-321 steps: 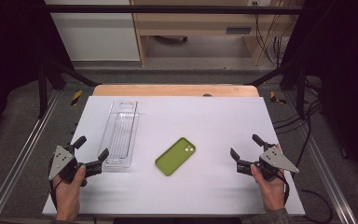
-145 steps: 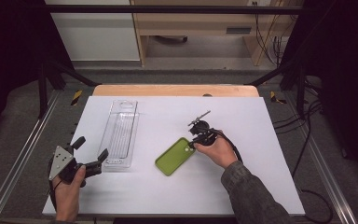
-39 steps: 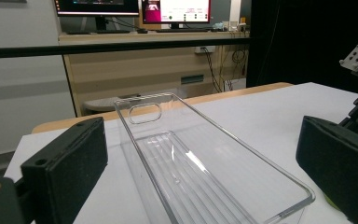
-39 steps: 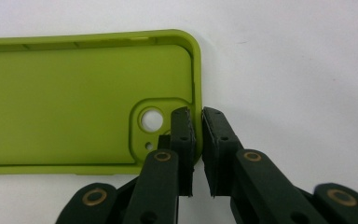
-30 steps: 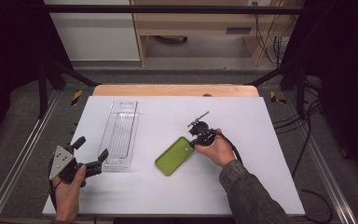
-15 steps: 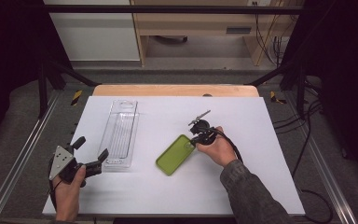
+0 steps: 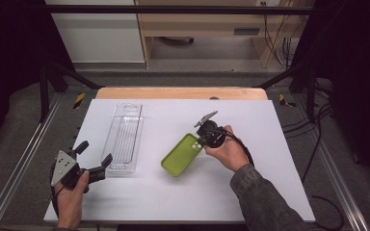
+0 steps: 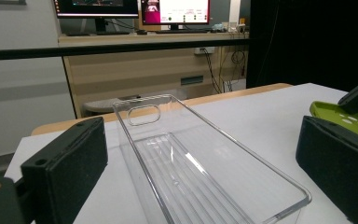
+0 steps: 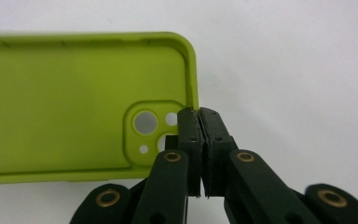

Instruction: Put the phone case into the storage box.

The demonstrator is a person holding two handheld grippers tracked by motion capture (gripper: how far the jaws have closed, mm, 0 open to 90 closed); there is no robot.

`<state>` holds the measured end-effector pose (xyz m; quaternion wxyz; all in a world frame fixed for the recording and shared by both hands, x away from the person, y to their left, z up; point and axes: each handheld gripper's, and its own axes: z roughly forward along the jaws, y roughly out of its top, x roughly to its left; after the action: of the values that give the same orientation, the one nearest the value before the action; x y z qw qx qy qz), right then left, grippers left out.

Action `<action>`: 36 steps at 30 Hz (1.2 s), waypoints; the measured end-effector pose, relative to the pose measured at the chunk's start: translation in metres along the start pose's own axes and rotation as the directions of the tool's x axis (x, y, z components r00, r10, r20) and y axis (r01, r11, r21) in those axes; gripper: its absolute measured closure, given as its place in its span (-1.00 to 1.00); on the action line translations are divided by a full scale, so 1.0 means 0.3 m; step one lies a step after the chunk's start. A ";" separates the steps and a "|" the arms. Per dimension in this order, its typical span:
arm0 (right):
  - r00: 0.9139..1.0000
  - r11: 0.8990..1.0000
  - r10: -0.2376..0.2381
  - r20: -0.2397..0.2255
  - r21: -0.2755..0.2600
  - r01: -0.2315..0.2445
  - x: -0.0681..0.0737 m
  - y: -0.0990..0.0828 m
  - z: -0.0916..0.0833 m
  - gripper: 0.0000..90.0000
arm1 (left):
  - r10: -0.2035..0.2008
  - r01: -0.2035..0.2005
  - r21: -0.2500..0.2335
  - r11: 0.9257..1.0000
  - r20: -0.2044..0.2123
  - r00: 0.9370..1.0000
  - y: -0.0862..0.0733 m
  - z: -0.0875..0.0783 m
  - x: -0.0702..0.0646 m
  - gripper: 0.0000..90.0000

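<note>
Our right gripper (image 7: 203, 142) has its jaws clamped tight on the side wall of the lime-green phone case (image 7: 182, 155), right by the camera cutout. The case sits mid-table, stretching off toward 8 o'clock from the jaws, its far end still looks down on the white table (image 7: 270, 183). Left gripper (image 7: 92, 160) idles wide open, gripping nothing, the clear plastic tray (image 7: 124, 139) at its 1 o'clock. In the right gripper view the case's left end is cut off.

We see a bright green phone case (image 7: 182, 154), a see-through tray (image 7: 124, 138) with ridges, 2 black grippers (each has a grey plate), and a white table (image 7: 173, 202).
</note>
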<state>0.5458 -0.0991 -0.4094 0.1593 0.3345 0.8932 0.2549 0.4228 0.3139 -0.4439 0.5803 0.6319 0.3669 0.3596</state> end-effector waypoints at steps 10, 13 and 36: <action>0.993 0.995 -0.094 0.070 -0.013 0.095 0.024 0.033 -0.078 0.96 | 0.003 -0.003 0.033 0.999 0.009 1.000 0.026 -0.001 -0.023 -0.95; 0.991 0.994 -0.106 0.081 -0.015 0.107 0.022 0.040 -0.096 0.96 | 0.008 -0.009 0.042 0.999 0.035 0.999 0.076 0.009 -0.047 -0.95; 0.984 0.988 -0.137 0.116 -0.049 0.144 0.027 0.057 -0.172 0.96 | 0.013 -0.041 0.205 0.978 0.134 0.991 0.206 0.140 -0.147 -0.94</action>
<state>0.5255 -0.1005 -0.3583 0.2362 0.2796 0.8966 0.2493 0.4419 0.2518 -0.3864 0.5294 0.7161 0.3546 0.2849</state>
